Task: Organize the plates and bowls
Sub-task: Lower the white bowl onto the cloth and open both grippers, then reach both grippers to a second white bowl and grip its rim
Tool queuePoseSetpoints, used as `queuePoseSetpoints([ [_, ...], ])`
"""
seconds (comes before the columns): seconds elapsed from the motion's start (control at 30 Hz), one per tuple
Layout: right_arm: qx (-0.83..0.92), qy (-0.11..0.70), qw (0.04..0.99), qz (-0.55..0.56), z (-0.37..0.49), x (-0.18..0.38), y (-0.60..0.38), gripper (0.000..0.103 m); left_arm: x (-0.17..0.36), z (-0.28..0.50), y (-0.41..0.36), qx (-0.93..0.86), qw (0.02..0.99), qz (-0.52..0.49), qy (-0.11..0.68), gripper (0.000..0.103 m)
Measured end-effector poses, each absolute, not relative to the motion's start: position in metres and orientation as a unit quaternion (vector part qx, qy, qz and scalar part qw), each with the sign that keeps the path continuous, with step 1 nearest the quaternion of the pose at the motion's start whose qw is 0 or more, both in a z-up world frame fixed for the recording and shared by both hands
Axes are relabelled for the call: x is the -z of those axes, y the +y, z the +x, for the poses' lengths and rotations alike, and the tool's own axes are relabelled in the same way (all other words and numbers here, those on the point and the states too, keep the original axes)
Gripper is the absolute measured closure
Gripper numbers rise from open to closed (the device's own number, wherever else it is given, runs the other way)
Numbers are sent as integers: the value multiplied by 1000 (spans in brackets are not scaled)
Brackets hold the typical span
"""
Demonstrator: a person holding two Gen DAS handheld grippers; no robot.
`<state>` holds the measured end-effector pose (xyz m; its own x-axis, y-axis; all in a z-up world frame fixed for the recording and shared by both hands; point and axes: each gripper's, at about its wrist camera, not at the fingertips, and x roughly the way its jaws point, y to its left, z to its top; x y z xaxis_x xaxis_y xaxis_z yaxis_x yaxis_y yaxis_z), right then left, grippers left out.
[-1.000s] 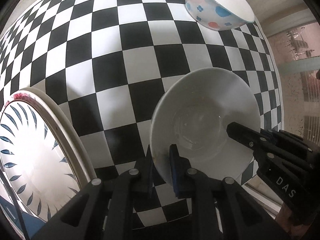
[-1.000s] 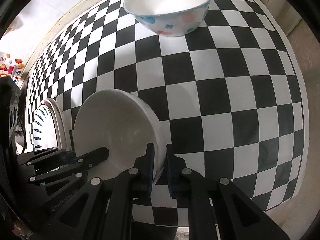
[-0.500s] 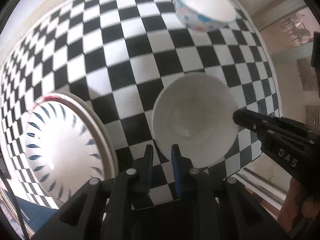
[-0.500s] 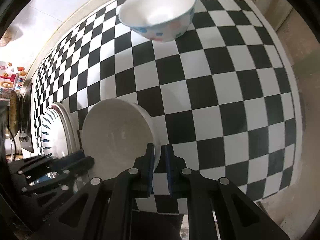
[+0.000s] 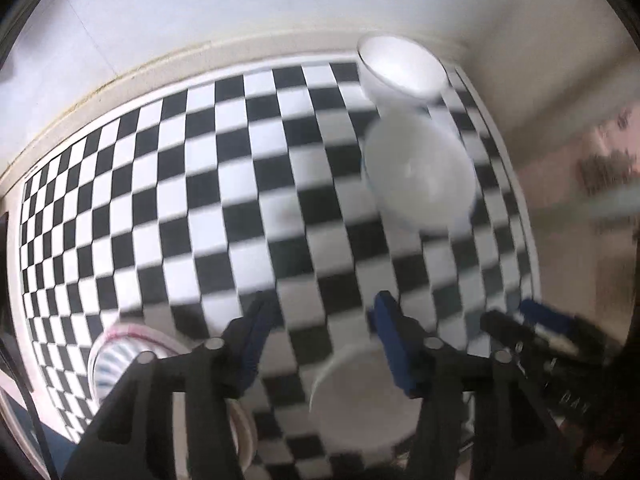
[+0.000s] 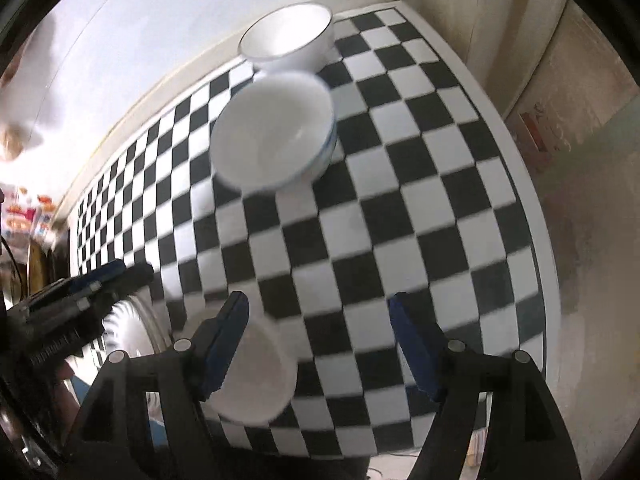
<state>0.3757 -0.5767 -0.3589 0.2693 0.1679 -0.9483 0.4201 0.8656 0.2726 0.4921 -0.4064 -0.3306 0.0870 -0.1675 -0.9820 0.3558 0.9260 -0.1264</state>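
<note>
The checkered table [image 6: 404, 216] fills most of both my views, its black and white squares smeared by motion blur. At its near left edge lies a plate with blue streaks [image 5: 110, 364] and a reddish rim mark, largely hidden behind my left gripper [image 5: 320, 344] and cut off by the frame; there may be a second plate under it, but I cannot tell. The plain white bowl [image 6: 256, 376] sits on the table just beside that plate, partly covered by my fingers in both views. Farther off, a white bowl with a blue rim line [image 6: 276, 136] stands close in front of another white bowl [image 6: 288, 38] at the back wall; whether they touch is unclear. My left gripper's jaws are opening with nothing between them, only the table below. My right gripper [image 6: 318, 340] is opening too, wide apart and holding nothing. Pale lettering on each gripper's body is too blurred to read.
</note>
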Motion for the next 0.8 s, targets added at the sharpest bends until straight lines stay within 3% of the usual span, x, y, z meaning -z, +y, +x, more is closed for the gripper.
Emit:
queuePoseSetpoints([
  [0.5, 100, 587, 732, 332, 458, 423, -649, 28, 400, 581, -451, 198, 671, 25, 715, 52],
  [0.8, 85, 526, 748, 396, 508, 399, -693, 28, 382, 626, -442, 200, 682, -81, 699, 53],
])
